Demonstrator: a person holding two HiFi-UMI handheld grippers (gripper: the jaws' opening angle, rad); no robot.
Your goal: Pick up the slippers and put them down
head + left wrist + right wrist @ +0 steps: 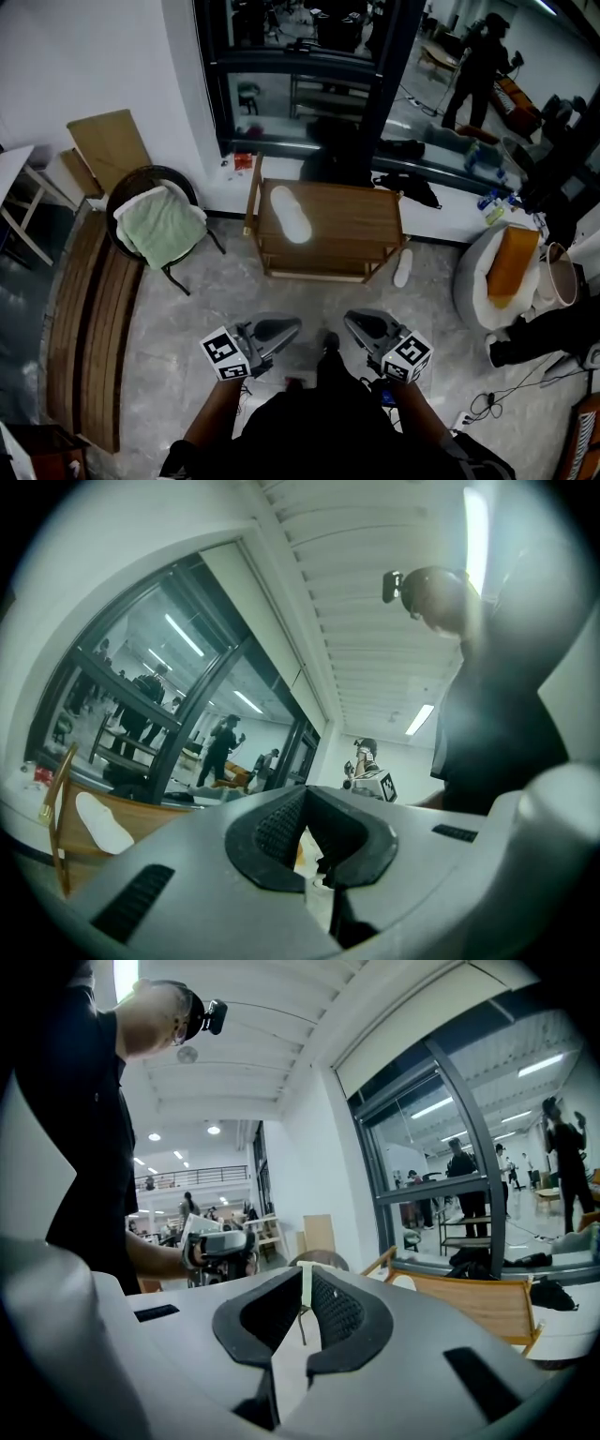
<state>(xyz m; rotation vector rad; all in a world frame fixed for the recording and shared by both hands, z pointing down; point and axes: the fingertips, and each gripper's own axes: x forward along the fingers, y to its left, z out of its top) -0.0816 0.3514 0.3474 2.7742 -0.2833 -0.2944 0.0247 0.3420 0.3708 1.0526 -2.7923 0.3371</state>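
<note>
One white slipper lies flat on top of the small wooden bench, toward its left side. The other slipper lies on the floor, just beside the bench's right front leg. I cannot tell which way up either one is.

The person stands back from the bench and holds both tools low in front of them. The left tool has its jaws together with nothing in them. The right tool is the same, jaws together and empty. Both are well apart from the slippers.

The slippers look thin, soft and light, so I think one tool can lift one with ease. I think a slipper will bend and hang down if it is held by one end. A good place to take hold may be the side edge near the middle, or the thick heel end. Each one lies flat, so a jaw has to slide under an edge first.

The bench top is smooth wood, and the floor is pale, shiny stone. I think a slipper could skid away when it is pushed.

The room is full of things. A chair with a green cloth stands to the left of the bench. A big glass wall is behind it. A white soft seat with an orange cushion sits on the right, and cables lie on the floor near the person's feet
</note>
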